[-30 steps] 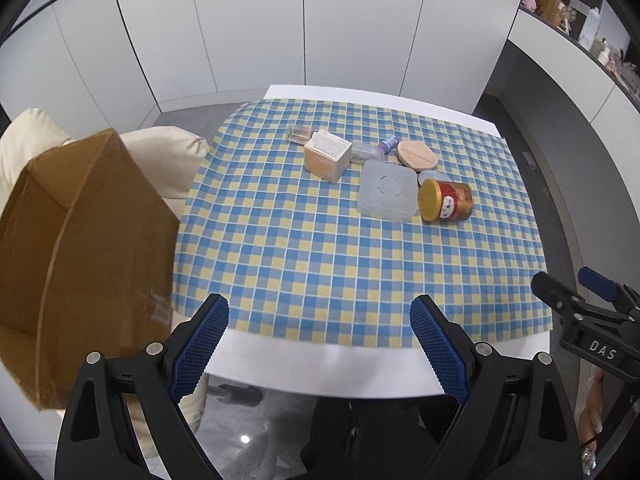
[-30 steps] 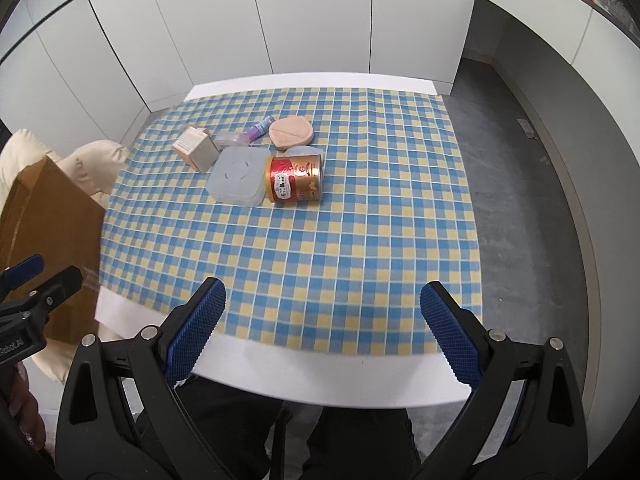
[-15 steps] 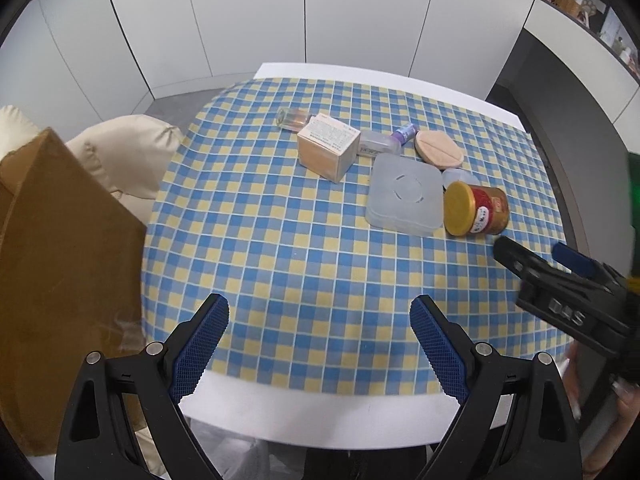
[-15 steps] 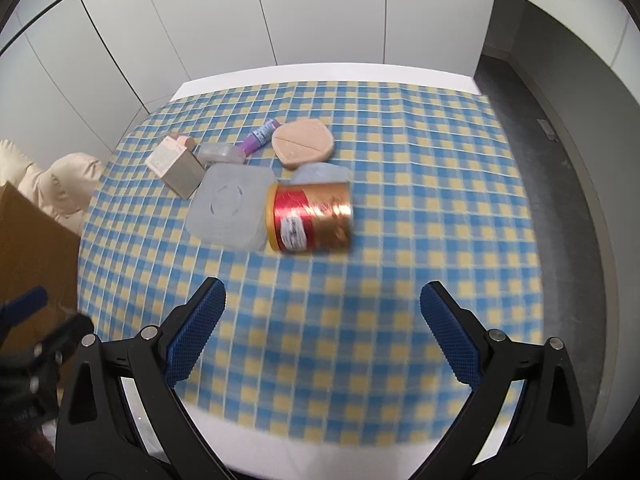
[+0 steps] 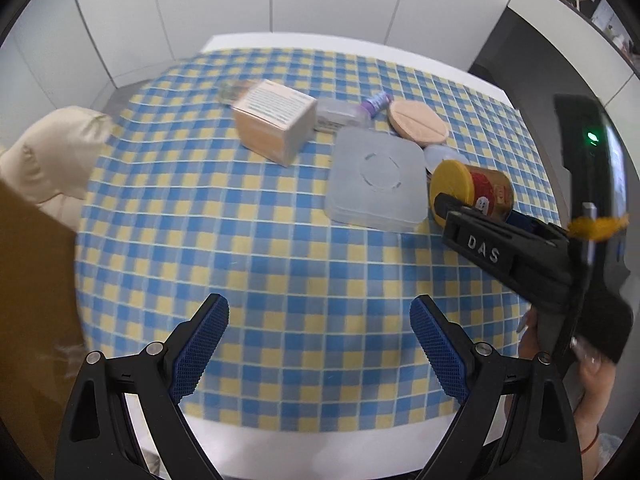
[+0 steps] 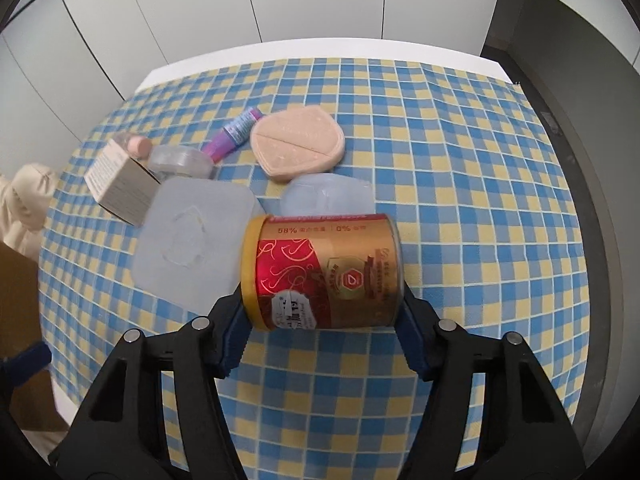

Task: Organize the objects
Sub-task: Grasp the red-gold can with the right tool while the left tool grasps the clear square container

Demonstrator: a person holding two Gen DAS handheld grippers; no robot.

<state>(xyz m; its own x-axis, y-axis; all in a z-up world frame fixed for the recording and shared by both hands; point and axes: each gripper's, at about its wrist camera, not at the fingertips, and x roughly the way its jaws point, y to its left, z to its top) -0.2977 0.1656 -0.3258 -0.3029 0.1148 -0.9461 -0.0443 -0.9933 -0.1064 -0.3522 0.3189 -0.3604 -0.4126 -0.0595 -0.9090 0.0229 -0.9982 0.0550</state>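
Note:
A red and gold can with a yellow lid (image 6: 324, 270) lies on its side on the blue-yellow checked tablecloth (image 6: 460, 208). My right gripper (image 6: 322, 334) is open, with one finger at each end of the can. The can also shows in the left wrist view (image 5: 472, 190), with the right gripper (image 5: 500, 248) over it. My left gripper (image 5: 320, 344) is open and empty above the near table edge. A clear square box (image 6: 192, 244), a tan carton (image 6: 120, 184), a pink compact (image 6: 298, 142), a purple tube (image 6: 236, 130) and a small clear case (image 6: 180, 160) lie close behind the can.
A brown cardboard box (image 5: 32, 300) stands off the table's left side, next to a cream cushioned chair (image 5: 52, 156). White cabinet doors (image 6: 320, 0) line the wall behind the table. A dark counter (image 5: 580, 40) runs along the right.
My right gripper has moved forward and down until its open fingers flank the can. My left gripper has moved forward over the table.

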